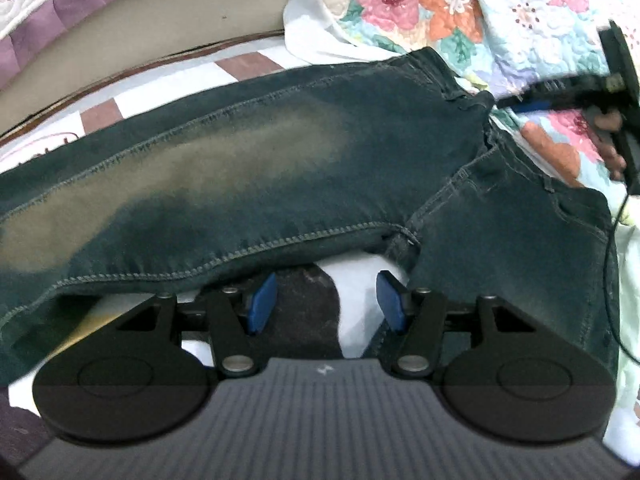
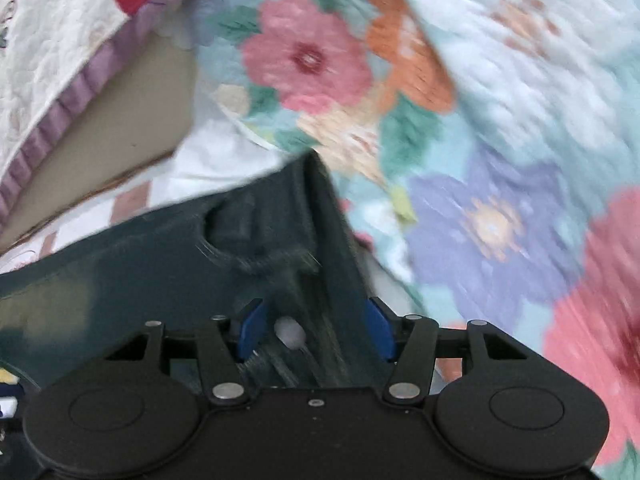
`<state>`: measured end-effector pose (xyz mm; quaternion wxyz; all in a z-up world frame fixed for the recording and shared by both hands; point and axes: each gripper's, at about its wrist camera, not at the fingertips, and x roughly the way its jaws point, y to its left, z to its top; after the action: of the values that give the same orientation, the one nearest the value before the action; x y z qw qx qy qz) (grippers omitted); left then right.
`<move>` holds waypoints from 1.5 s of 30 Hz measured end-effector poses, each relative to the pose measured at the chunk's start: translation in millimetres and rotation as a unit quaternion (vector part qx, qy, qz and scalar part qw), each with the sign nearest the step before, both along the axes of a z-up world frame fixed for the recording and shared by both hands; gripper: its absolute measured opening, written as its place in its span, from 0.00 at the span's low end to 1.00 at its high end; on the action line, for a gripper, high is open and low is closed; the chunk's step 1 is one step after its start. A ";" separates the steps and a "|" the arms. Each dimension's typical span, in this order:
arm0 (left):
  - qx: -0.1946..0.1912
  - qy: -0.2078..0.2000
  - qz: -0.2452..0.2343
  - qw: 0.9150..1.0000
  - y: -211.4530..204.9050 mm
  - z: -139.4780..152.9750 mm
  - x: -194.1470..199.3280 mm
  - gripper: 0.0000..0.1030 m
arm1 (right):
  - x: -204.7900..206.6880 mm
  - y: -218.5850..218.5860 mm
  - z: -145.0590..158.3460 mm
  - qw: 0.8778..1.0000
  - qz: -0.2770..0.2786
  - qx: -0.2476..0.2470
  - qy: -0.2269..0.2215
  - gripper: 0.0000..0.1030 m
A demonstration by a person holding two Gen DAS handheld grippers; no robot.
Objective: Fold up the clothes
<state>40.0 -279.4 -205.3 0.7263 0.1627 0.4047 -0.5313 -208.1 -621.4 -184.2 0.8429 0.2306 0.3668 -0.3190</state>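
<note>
Dark jeans (image 1: 304, 168) lie on the bed (image 1: 160, 92); left gripper (image 1: 326, 300) and right gripper (image 2: 312, 330) fingers are spread, holding nothing.

A bed's checked sheet (image 1: 248, 65) meets a beige headboard (image 1: 168, 20), with a floral quilt (image 1: 460, 4) bunched alongside.

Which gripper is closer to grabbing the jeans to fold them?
Probably the right gripper: its open jaws already straddle the jeans at the waistband. The left gripper is open too, but only bedding lies between its jaws.
</note>
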 end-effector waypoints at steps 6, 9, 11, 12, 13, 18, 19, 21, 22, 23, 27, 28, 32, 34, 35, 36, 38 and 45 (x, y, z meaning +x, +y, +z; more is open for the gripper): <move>-0.030 0.007 -0.006 0.999 -5.9 5.1 -2.0 0.54 | 6.9 12.1 -18.3 0.999 0.043 0.005 0.027 0.62; -0.031 0.005 -0.007 0.999 -7.5 5.9 -4.4 0.54 | 10.4 18.2 -27.4 0.997 0.065 0.007 0.040 0.66; -0.028 0.002 -0.006 1.000 -6.9 5.0 -4.5 0.54 | 12.8 22.2 -33.5 0.996 0.079 0.009 0.049 0.68; -0.026 0.001 -0.005 1.000 -6.6 4.3 -4.2 0.54 | 14.0 24.3 -36.6 0.995 0.087 0.010 0.053 0.75; -0.024 0.000 -0.003 1.000 -6.0 3.6 -3.3 0.54 | 15.6 26.3 -38.7 0.995 0.092 -0.009 0.048 0.76; -0.017 -0.002 0.011 1.000 -5.3 1.7 3.3 0.54 | 14.0 42.3 -22.0 0.993 0.114 -0.020 0.028 0.11; -0.016 -0.003 0.014 1.000 -5.0 1.6 4.4 0.54 | 9.5 50.1 -13.7 0.993 0.106 -0.050 0.025 0.11; -0.016 -0.004 0.017 1.000 -4.5 2.0 5.9 0.54 | -3.4 60.9 -0.9 0.994 0.073 -0.080 0.013 0.11; -0.016 -0.004 0.018 1.000 -4.4 2.1 6.0 0.54 | -8.2 65.6 2.8 0.994 0.063 -0.088 0.009 0.11; -0.016 -0.003 0.019 1.000 -4.3 2.3 6.0 0.54 | -8.8 70.5 4.3 0.993 0.060 -0.100 0.015 0.11; -0.012 -0.002 0.020 1.000 -5.3 1.9 4.3 0.54 | 12.0 75.9 1.1 0.984 0.101 -0.141 0.044 0.21; -0.011 -0.002 0.020 1.000 -5.4 1.7 3.7 0.54 | 15.4 70.1 -1.3 0.984 0.101 -0.142 0.045 0.25; -0.006 -0.011 0.021 1.000 -4.2 2.5 2.4 0.54 | 28.0 36.3 -10.0 0.992 0.070 -0.102 0.040 0.40; -0.005 -0.014 0.025 1.000 -3.3 2.7 4.5 0.54 | 30.2 21.8 -16.7 0.996 0.069 -0.059 0.017 0.64; -0.004 -0.014 0.029 0.999 -3.5 2.5 6.8 0.54 | 31.5 17.4 -21.7 0.997 0.068 -0.042 0.012 0.66; -0.004 -0.013 0.034 0.999 -3.3 1.9 9.0 0.54 | 32.7 13.0 -26.6 0.997 0.067 -0.025 0.008 0.67; -0.003 -0.009 0.042 0.999 -1.4 1.0 13.5 0.54 | 35.2 4.1 -36.6 0.998 0.065 0.008 -0.001 0.47; 0.013 -0.004 0.071 0.997 22.3 10.4 24.8 0.55 | -0.3 11.2 -23.7 0.993 -0.005 -0.065 0.097 0.01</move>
<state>64.8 -257.1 -194.8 0.7614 0.1449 0.4192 -0.4727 -208.4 -610.2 -207.9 0.8149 0.1455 0.4242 -0.3673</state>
